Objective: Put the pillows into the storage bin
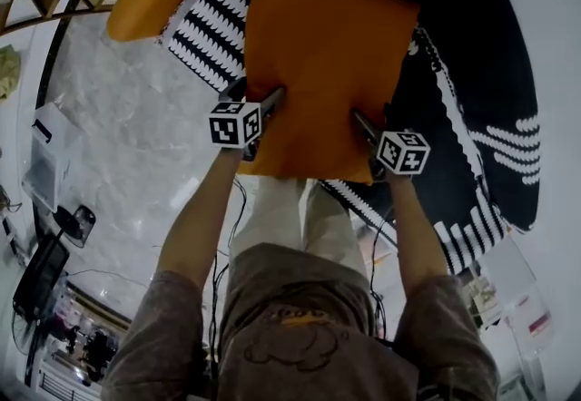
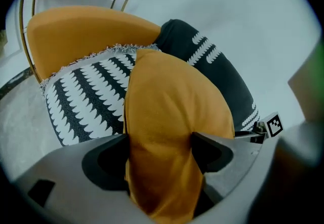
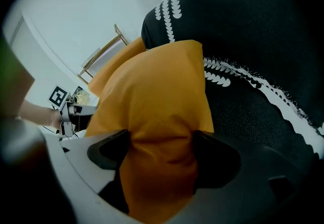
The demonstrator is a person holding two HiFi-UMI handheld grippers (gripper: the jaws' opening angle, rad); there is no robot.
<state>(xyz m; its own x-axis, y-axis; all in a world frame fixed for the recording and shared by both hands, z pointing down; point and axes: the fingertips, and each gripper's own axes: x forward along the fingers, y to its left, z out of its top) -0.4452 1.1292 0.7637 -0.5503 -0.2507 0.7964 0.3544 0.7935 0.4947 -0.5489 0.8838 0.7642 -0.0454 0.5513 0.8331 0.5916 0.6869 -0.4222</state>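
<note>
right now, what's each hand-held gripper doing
Left hand-held gripper: closed on the orange pillow.
Right hand-held gripper: closed on the same orange pillow.

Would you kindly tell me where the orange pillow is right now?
The orange pillow sits centre in the head view, its near edge held by the left gripper and right gripper, over the black-and-white pillows.

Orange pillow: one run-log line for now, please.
orange pillow | left gripper clamped on near edge | right gripper clamped on near edge | patterned pillows beyond it
</note>
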